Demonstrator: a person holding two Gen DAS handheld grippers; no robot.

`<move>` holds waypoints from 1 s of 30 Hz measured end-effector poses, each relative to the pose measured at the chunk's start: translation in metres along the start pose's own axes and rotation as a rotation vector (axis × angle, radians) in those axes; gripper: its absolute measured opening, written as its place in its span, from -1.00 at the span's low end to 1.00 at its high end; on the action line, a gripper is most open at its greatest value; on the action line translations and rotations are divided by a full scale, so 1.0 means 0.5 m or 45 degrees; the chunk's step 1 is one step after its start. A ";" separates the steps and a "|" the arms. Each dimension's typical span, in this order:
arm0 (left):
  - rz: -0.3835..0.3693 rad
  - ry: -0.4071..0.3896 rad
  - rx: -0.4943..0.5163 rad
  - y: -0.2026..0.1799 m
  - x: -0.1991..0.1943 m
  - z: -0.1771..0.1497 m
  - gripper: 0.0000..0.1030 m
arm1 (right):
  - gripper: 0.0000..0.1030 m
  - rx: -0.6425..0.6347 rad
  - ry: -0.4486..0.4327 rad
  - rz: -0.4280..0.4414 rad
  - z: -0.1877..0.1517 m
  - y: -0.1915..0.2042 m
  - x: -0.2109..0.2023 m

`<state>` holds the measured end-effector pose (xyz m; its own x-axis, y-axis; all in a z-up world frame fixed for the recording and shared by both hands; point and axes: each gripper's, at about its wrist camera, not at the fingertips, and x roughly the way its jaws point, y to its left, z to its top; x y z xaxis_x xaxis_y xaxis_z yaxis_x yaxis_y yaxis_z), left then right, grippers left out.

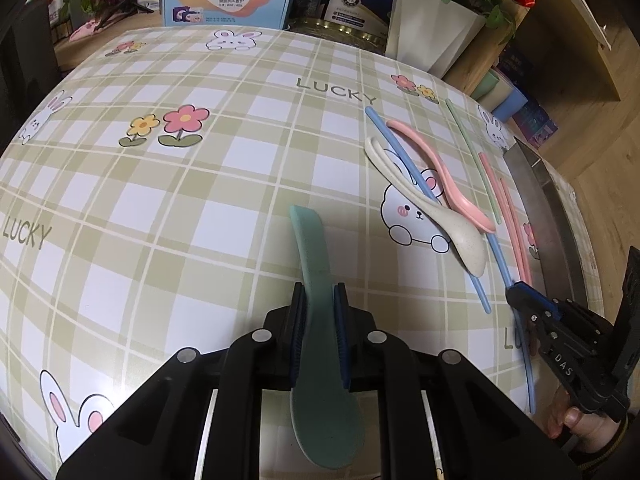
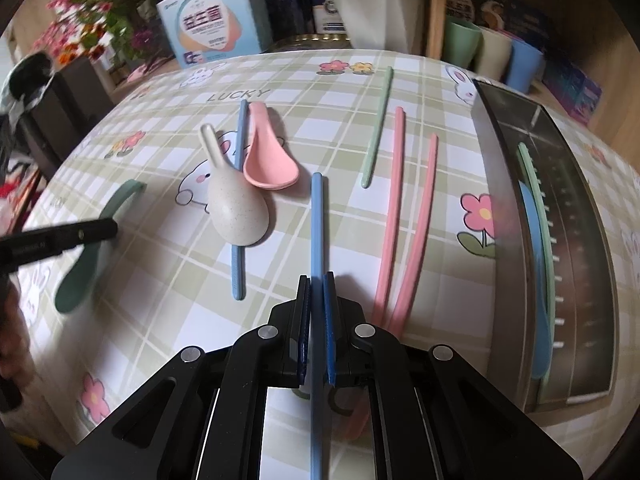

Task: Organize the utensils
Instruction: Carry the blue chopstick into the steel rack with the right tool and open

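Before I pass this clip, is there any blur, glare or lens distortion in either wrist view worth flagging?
Left wrist view: sharp, with strong fisheye bowing of the checked tablecloth and dark vignette corners; the green spoon is clear. Right wrist view: the same bowing; the left gripper at the frame's left edge is smeared, the flowers behind look soft, and the metal tray shows dull reflections, no harsh glare.

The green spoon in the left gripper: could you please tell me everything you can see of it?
The green spoon is a matte, dull teal soup spoon that looks like plastic, with a broad flat handle and a rounded bowl. The left gripper is shut on its handle, with the handle end pointing away from the camera and the bowl toward it. From the right wrist view it hangs tilted over the checked tablecloth, left of the cream spoon; whether it touches the cloth is unclear.
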<state>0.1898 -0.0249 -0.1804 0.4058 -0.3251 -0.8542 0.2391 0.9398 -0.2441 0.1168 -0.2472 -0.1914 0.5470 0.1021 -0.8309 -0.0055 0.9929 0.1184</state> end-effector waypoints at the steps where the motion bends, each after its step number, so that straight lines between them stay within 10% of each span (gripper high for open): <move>1: -0.003 -0.004 -0.002 0.000 -0.004 0.000 -0.73 | -0.88 0.007 0.004 0.015 0.001 -0.004 0.000; 17: -0.072 -0.090 0.038 -0.053 -0.072 0.034 -0.73 | -0.88 0.228 -0.161 0.176 0.046 -0.081 -0.097; 30: -0.171 -0.085 0.108 -0.157 -0.061 0.075 -0.73 | -0.88 0.342 -0.263 -0.117 0.128 -0.311 -0.106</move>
<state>0.1916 -0.0925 -0.1180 0.4221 -0.4560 -0.7835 0.3677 0.8761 -0.3118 0.1420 -0.4107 -0.1309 0.6928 -0.0284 -0.7206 0.2570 0.9434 0.2099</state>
